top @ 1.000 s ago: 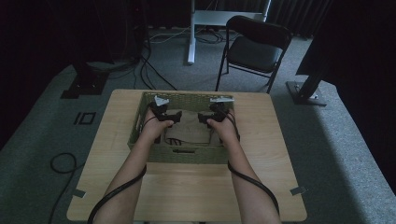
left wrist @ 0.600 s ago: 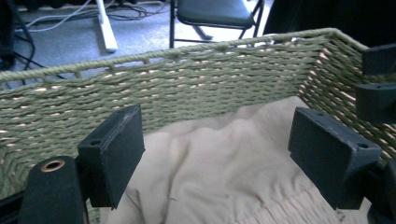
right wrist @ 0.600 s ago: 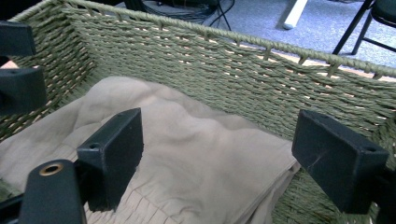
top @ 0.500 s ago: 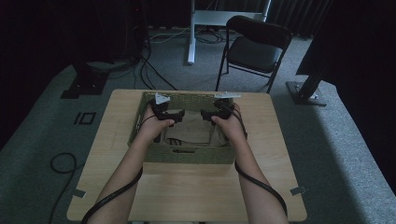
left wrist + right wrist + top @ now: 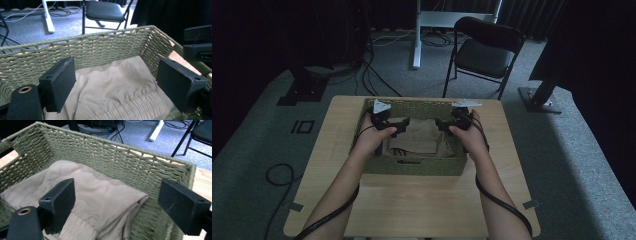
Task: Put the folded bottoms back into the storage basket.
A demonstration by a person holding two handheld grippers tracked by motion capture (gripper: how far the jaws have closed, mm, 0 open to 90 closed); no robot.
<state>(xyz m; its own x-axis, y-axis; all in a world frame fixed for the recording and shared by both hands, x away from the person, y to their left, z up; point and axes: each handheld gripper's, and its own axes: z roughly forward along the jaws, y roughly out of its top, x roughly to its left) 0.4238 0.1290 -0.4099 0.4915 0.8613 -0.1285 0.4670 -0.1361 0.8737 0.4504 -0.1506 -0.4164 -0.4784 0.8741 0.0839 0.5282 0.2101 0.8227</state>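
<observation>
At the left of the high view a dark cable [image 5: 279, 172] is lying looped on the grey carpet beside the wooden table [image 5: 422, 205], which is filling the lower middle of the frame. On the table's far half a green woven basket [image 5: 412, 165] is sitting, and a folded beige garment [image 5: 419, 140] is lying inside it on the bottom, near the centre of the frame. Just left of centre, the left gripper [image 5: 399, 127] is hovering over the basket's left side in the person's left hand [image 5: 372, 137]; its jaws have just been opening and are standing wide apart with nothing between them, clear of the cloth. In the left gripper view the garment [image 5: 112, 87] is lying below and between the two black jaws, its gathered waistband at the bottom of the frame, and the basket wall [image 5: 75, 52] is running across the middle. Right of centre in the high view, the right gripper [image 5: 443, 125] is hanging over the basket's right side in the right hand [image 5: 469, 137], its jaws also gaping wide and empty. In the right gripper view the garment [image 5: 82, 195] is lying at lower left inside the basket [image 5: 120, 162], with its folded edge near the wall. In the upper right of the high view a black folding chair [image 5: 484, 52] is standing on the carpet beyond the table.
</observation>
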